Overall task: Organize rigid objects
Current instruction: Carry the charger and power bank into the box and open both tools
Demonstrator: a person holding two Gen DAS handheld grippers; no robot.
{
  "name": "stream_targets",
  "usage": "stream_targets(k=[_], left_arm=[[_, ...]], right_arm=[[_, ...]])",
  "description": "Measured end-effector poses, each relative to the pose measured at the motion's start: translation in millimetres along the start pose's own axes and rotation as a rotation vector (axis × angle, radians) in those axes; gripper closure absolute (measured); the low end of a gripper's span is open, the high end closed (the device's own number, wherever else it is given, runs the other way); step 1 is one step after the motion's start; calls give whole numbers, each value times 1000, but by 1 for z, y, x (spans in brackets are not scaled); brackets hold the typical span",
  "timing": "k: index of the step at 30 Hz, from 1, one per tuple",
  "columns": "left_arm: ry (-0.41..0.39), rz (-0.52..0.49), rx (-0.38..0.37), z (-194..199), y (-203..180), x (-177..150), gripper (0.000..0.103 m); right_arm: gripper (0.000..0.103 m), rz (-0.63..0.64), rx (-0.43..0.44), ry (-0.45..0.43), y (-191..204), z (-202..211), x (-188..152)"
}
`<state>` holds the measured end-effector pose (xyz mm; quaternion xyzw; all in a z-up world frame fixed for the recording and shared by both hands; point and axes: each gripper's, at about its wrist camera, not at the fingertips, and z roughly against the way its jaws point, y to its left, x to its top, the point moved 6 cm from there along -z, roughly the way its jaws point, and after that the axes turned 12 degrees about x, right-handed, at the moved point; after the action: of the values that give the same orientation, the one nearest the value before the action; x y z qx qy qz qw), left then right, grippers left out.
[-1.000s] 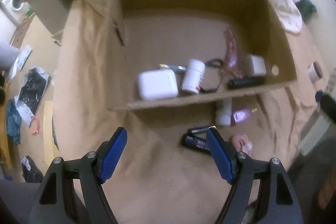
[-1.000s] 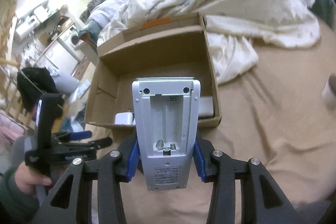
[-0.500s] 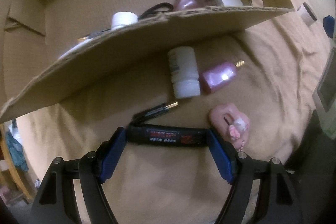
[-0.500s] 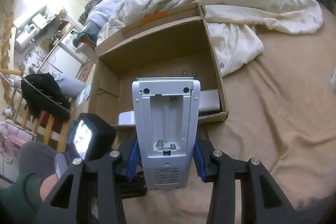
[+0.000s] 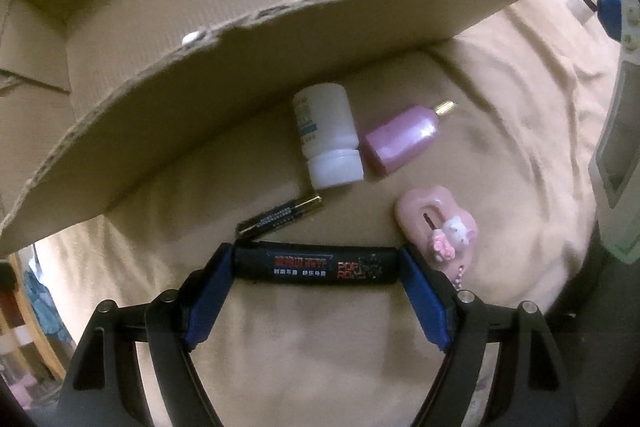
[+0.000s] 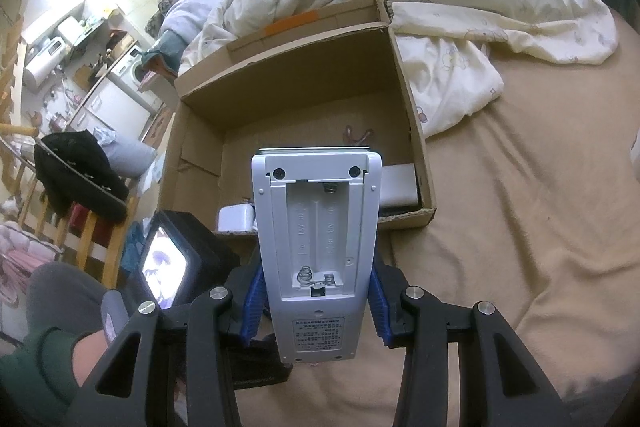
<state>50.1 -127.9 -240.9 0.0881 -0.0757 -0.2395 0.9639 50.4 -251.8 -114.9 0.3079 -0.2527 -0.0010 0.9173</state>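
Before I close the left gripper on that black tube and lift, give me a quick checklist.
1. Black tube sits lengthwise between the left gripper pads: ok.
2. Pads pressing on the tube ends: cannot tell; the jaws have just been opening.
3. Battery lies close beside the tube's left end and may snag: not ok.
4. Pink charm lies close to the right pad: not ok.
5. Cardboard box has bare floor for the tube: ok.
6. Right gripper clamped on the white device, battery bay open: ok.
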Motion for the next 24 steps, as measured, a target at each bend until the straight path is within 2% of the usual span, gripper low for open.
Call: stream_targets(k=[8,11,13,14,17,20,24], left_arm=[[-3,62,22,14,17,-10,24],[-24,83,52,26,27,-14,24],[-93,110,106,49,35,-13,24],[-161,111,133,68,38,-10,24],[-274,157,137,110,50,-7,24],[-362,211,141,142,67,2,24],[-413,275,128,163,83,24,24]], right_arm=[[57,9,-19,3,0,0,-1],[57,11,-21,2,0,-1,-1],[57,11,-18,-6,1,1,0],[57,10,-16,-10,2,1,0],[57,7,-5,-24,2,3,3],[57,0,6,-46,2,6,8],[57,23,0,-62,5,10,23]])
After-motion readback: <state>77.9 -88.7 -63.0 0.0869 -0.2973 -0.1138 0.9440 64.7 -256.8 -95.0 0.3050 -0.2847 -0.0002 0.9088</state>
